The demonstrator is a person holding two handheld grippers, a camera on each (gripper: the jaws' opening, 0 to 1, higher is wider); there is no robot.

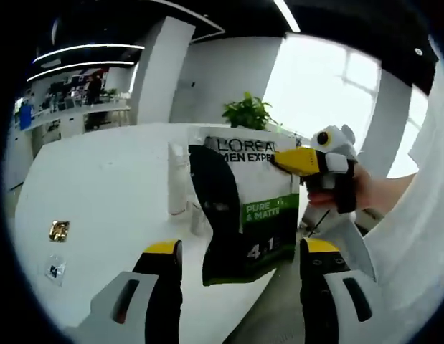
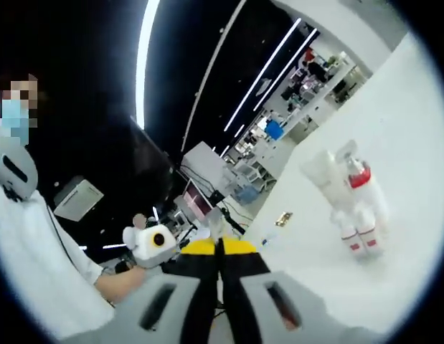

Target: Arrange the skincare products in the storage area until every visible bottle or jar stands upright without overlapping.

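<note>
White tabletop point(image 1: 100, 186) runs under both grippers, and most of the arranging looks undone. In the left gripper view, the right gripper point(image 1: 297, 159) comes in from the right, its yellow tips pinched on the top edge of a black, white and green L'Oreal pouch point(image 1: 243, 208), which hangs in the air above the table. The left gripper point(image 1: 239, 251) is spread wide, 1 jaw either side of the pouch's lower end, touching nothing as far as I can tell. Behind the pouch stands a clear bottle point(image 1: 180, 179), upright on the table, with a potted plant point(image 1: 248, 113) further back.

In the right gripper view, the jaws meet with barely a gap, and a cluster of white tubes and bottles with red trim point(image 2: 354, 201) stands on the table, well apart from the tips. Whether all of them are upright I cannot tell. 2 small sachets point(image 1: 58, 247) lie flat off to one side. The pouch is not yet set down.
</note>
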